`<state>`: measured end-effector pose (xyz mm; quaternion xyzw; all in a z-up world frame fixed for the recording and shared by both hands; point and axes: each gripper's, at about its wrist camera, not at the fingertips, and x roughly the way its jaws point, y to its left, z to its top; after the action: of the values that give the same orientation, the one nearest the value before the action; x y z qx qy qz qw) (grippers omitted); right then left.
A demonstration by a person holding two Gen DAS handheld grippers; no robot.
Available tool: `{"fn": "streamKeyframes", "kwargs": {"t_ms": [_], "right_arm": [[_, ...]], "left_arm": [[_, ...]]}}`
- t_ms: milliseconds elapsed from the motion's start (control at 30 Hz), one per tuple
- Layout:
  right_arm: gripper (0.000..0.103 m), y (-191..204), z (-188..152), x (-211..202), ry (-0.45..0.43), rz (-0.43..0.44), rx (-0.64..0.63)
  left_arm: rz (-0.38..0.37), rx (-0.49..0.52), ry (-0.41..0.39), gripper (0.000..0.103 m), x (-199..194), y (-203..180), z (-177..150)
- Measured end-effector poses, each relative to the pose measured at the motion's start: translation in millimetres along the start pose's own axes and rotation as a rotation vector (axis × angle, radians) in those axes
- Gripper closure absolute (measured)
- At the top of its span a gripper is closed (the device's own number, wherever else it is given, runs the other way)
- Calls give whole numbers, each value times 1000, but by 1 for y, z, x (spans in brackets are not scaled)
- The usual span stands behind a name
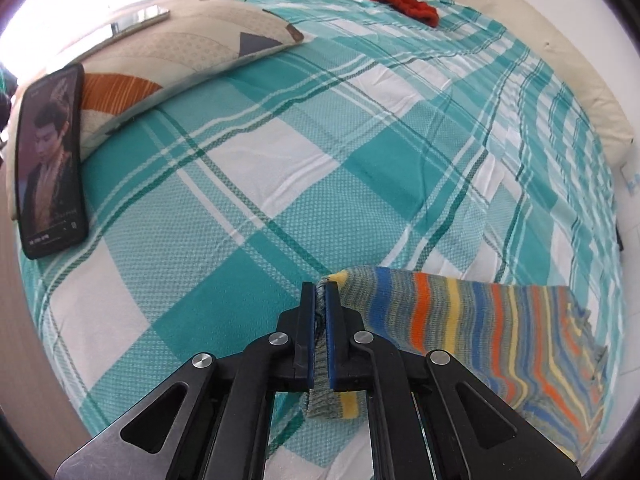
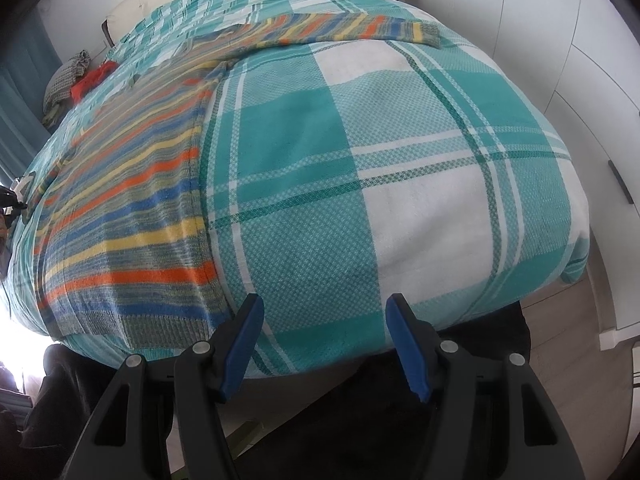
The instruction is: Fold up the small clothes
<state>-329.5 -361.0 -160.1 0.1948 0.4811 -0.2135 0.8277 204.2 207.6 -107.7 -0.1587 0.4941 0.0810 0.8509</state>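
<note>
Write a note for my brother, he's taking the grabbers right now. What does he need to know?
Left gripper: shut on the cuff of one sleeve of the striped sweater, lifting it a little off the bed.
Right gripper: open, holding nothing, hanging over the bedspread near the sweater's bottom hem.
Sweater: lies spread flat on the bed, its other sleeve stretched out across the bedspread.
Also on the bed: a phone leaning on a pillow, and an orange cloth at the far end.
Done: one sleeve gripped.
Left: fold both sleeves in, then fold the body.
</note>
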Motion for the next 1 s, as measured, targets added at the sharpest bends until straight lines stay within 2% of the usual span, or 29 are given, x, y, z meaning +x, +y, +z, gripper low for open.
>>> {"fn": "streamKeyframes", "kwargs": {"t_ms": [67,133,200,267,300,367,433,500,600,700,800,867,933,1000], "right_arm": [[40,-1,-1,0,1,-1,4],[40,-4,-1,1,2,-1,17],[40,-8,-1,2,6,1,33],[40,-11,-1,3,9,2,47],[40,-11,-1,3,10,2,52],[40,-12,-1,3,9,0,56],[40,-13,0,2,7,-1,60],[40,-15,3,-1,0,2,65],[40,-19,12,-12,-35,-9,46],[39,-16,24,-23,-62,15,5],[39,3,37,-30,-71,91,-74],[39,25,45,-33,-82,160,-141],[39,53,48,-32,-99,217,-224],[39,80,47,-23,-101,254,-312]], "left_arm": [[65,73,-28,101,-1,-12,-2],[123,128,-23,101,6,-17,-3],[153,144,12,101,18,-13,-5],[150,170,67,100,31,-11,-10],[156,197,62,96,30,-13,-13],[139,195,54,86,22,-10,-17],[112,145,54,41,6,2,-21],[76,129,-10,30,-23,13,-35],[-5,206,-28,30,-63,19,-74],[-80,347,-7,24,-94,9,-135],[-174,474,26,24,-114,-16,-199],[-230,552,21,24,-125,-38,-237],[-259,642,-1,23,-130,-60,-270],[-232,720,18,22,-120,-78,-294]]}}
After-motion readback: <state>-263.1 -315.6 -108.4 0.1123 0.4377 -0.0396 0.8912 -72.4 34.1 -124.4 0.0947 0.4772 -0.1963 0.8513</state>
